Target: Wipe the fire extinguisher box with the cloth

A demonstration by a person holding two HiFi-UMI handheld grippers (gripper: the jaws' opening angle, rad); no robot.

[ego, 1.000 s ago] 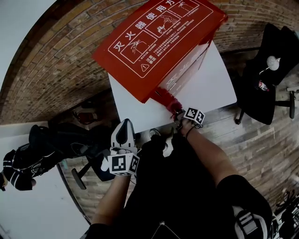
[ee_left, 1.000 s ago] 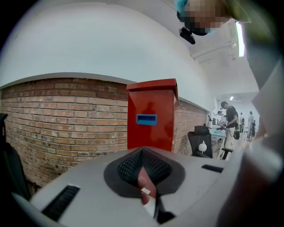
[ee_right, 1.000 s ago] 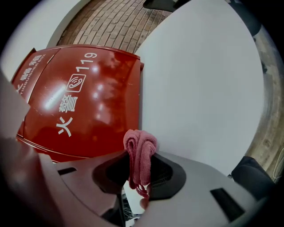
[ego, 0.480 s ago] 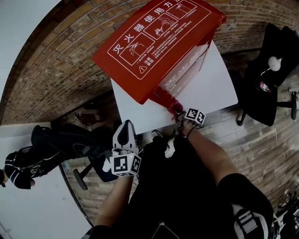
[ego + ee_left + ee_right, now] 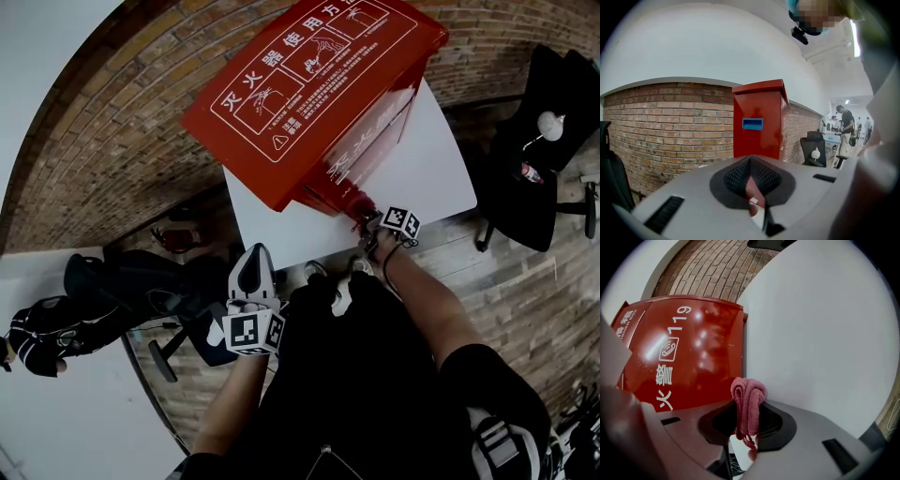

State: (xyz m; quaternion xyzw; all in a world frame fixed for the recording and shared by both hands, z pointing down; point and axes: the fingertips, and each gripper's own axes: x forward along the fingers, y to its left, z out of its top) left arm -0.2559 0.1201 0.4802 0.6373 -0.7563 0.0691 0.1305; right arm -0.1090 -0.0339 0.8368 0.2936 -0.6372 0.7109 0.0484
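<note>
The red fire extinguisher box (image 5: pixel 314 89) with white printed instructions stands against the brick wall, on a white base (image 5: pixel 431 159). My right gripper (image 5: pixel 368 217) is at the box's lower front edge, shut on a bunched pink cloth (image 5: pixel 748 401). In the right gripper view the cloth sticks up between the jaws, close to the red front panel (image 5: pixel 689 362) marked 119. My left gripper (image 5: pixel 251 265) is held back near my body, away from the box, with its jaws together and nothing in them. The left gripper view shows the box (image 5: pixel 759 119) upright, some distance ahead.
A black office chair (image 5: pixel 544 131) stands to the right of the white base. Another dark chair and bags (image 5: pixel 112 295) lie at the left by a white wall. The floor is brick-patterned. A person (image 5: pixel 844 126) stands far off by desks.
My right gripper has slid a little up and to the right along the box's lower front with the cloth. The left gripper has stayed where it was.
</note>
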